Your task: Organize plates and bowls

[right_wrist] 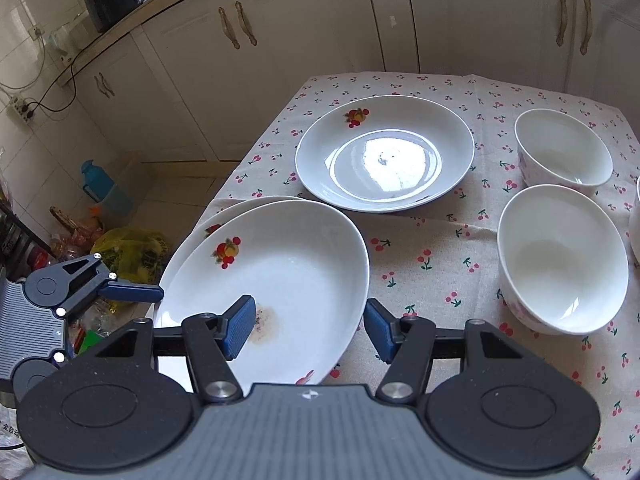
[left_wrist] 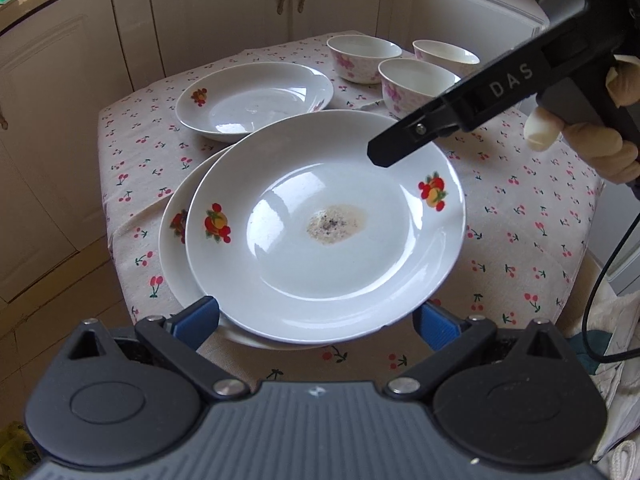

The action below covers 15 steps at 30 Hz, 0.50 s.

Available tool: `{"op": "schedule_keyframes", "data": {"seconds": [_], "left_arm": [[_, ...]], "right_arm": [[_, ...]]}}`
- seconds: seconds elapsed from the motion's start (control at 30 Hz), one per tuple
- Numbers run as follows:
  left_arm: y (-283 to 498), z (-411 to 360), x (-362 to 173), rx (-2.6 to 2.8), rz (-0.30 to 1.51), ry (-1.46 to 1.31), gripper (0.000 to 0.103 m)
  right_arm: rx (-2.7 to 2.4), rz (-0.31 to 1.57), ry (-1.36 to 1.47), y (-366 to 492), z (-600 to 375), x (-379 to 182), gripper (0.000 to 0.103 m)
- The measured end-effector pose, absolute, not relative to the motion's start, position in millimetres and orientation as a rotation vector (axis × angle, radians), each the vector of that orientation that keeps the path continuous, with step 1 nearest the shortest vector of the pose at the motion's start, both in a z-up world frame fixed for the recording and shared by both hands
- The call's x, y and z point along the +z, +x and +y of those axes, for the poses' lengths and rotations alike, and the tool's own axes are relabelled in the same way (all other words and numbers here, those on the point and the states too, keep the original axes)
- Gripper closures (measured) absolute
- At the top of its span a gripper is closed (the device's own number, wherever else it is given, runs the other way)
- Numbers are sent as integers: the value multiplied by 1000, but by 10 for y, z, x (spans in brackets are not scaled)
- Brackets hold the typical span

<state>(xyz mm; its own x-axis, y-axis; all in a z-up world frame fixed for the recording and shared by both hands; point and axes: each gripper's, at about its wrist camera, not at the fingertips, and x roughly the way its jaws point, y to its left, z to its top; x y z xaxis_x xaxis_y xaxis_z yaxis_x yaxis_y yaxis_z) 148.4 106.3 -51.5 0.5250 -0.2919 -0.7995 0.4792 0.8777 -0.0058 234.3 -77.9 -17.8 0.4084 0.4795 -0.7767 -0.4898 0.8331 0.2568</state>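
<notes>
Straddling the rim now: my right hand-held gripper (right_wrist: pixel 310 320) has one blue pad (right_wrist: pixel 240 328) over the inside of the top plate (left_wrist: pixel 340 272) and the other just outside its edge, low in the centre of the right wrist view. The pads stand apart with the rim between them, and I cannot tell whether they actually bite on it. My gloved right hand (left_wrist: pixel 592 148) shows at the right edge of the left wrist view.

My left hand-held gripper (left_wrist: pixel 316 316) is spread wide at the bottom of the left wrist view, and the plate's near rim runs across between its two blue pads. From the right wrist view, one of those fingers points at the plate's left edge, right by it.

That top plate, white with fruit prints and a brownish stain (left_wrist: pixel 334 224) in its well, sits in the middle of the left wrist view. It lies over a second plate (left_wrist: pixel 174 264) that peeks out at its left side. A third plate (left_wrist: pixel 256 100) rests alone above them on the cherry-print cloth of the desk (left_wrist: pixel 520 240). Three bowls cluster in the upper right: one at the back left (left_wrist: pixel 362 58), one in front (left_wrist: pixel 416 80), one at the back right (left_wrist: pixel 444 56), all upright and close together. Cream cabinets (left_wrist: pixel 224 12) fill the top of the frame.
</notes>
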Motion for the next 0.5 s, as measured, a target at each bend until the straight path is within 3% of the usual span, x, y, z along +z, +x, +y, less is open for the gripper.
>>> {"op": "schedule_keyframes", "data": {"seconds": [0.17, 0.27, 0.5], "left_arm": [[1458, 1086, -537, -438, 888, 241, 1], [1443, 1114, -540, -415, 881, 243, 1], [1346, 1162, -539, -401, 861, 170, 1]], "right_arm": [[600, 949, -43, 2308, -749, -181, 30], [587, 914, -68, 2260, -744, -158, 17], [561, 838, -97, 2153, -763, -71, 10]]}}
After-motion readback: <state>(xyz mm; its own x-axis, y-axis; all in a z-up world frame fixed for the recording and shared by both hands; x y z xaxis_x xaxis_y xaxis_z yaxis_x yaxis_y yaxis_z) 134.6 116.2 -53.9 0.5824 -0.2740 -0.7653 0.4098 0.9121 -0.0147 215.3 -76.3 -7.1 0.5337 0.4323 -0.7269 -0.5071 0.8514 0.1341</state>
